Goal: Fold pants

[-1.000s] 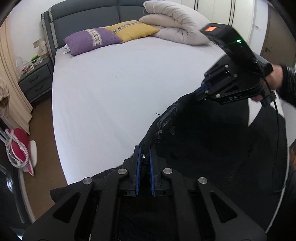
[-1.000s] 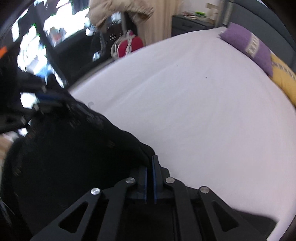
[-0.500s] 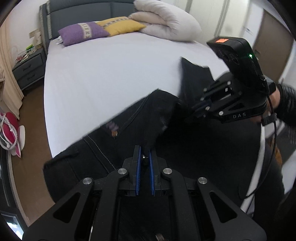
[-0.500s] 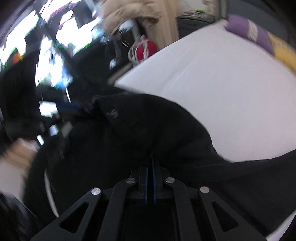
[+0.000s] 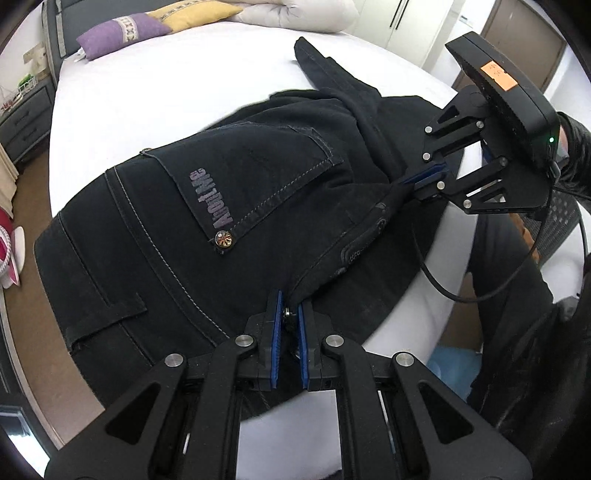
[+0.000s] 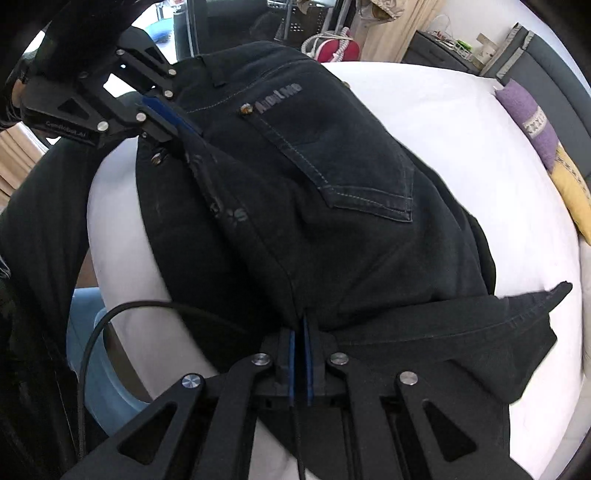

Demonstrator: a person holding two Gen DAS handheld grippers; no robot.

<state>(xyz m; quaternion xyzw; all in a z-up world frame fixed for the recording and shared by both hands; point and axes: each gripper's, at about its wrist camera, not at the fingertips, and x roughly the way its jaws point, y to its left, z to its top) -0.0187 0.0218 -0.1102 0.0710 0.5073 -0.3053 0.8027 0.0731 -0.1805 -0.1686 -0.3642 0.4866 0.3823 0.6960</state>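
Note:
Black jeans (image 5: 221, 177) lie bunched on the white bed (image 5: 147, 85), back pocket with grey lettering facing up, one leg trailing toward the far side. My left gripper (image 5: 288, 306) is shut on a fold of the jeans' edge at the near side. To the right, my right gripper (image 5: 424, 181) is shut on another part of the same edge. In the right wrist view the right gripper (image 6: 299, 328) pinches the jeans (image 6: 332, 166) at the seam, and the left gripper (image 6: 173, 125) grips them at upper left.
A purple pillow (image 5: 122, 33), a yellow pillow (image 5: 195, 13) and a rolled duvet (image 5: 295, 14) sit at the headboard. A grey nightstand (image 5: 22, 114) stands left of the bed. The person's dark-trousered leg (image 5: 509, 266) and a blue basin (image 6: 88, 354) are by the near edge.
Both grippers have swept across the bed with the jeans held. The fabric turned over, so the back pocket now faces up and the jeans lie nearer the bed's edge.

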